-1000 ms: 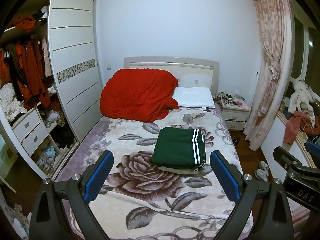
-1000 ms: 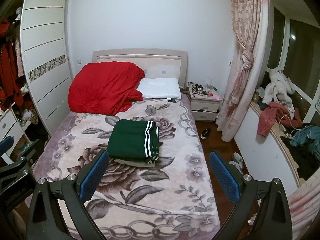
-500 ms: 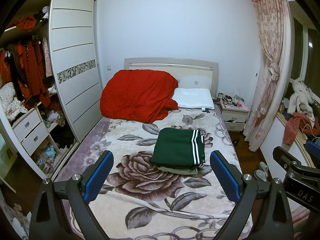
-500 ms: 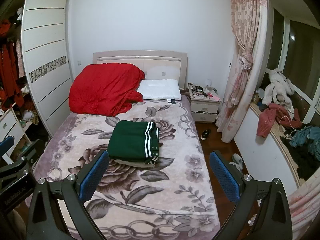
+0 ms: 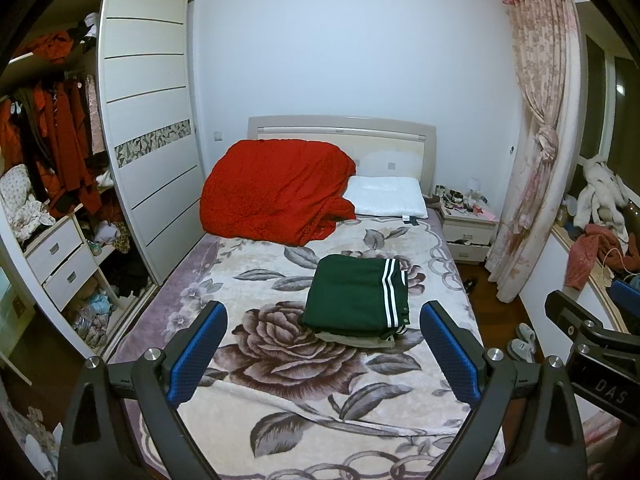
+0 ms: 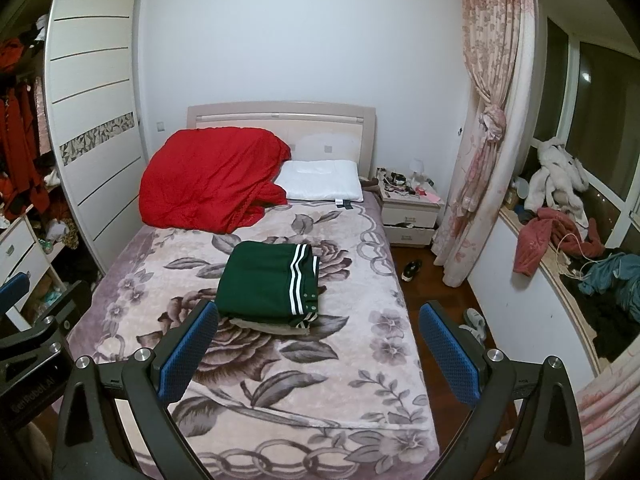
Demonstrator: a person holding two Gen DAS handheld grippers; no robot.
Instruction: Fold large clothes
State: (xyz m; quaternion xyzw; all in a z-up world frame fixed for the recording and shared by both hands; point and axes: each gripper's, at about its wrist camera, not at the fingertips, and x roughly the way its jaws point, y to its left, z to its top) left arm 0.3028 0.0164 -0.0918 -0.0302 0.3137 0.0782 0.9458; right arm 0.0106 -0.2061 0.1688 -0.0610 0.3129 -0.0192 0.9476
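A folded dark green garment with white stripes (image 5: 356, 298) (image 6: 268, 284) lies in the middle of the bed on top of a folded beige piece (image 5: 360, 339) (image 6: 272, 326). Both rest on the floral blanket (image 5: 288, 364) (image 6: 304, 368). My left gripper (image 5: 324, 354) is open, held well back above the foot of the bed, nothing between its blue pads. My right gripper (image 6: 316, 350) is open too, equally far from the stack and empty. Each gripper shows at the edge of the other's view.
A red duvet (image 5: 276, 192) and white pillow (image 5: 386, 202) lie at the headboard. An open wardrobe (image 5: 52, 184) stands left, a cluttered nightstand (image 5: 468, 220) and pink curtain (image 5: 540, 140) right. Clothes heap on the window sill (image 6: 568, 240). Shoes (image 6: 412, 270) sit on the floor.
Both views have drifted slightly, with the bed and stack sitting a little lower in frame. The clothes have not moved and both grippers stay open.
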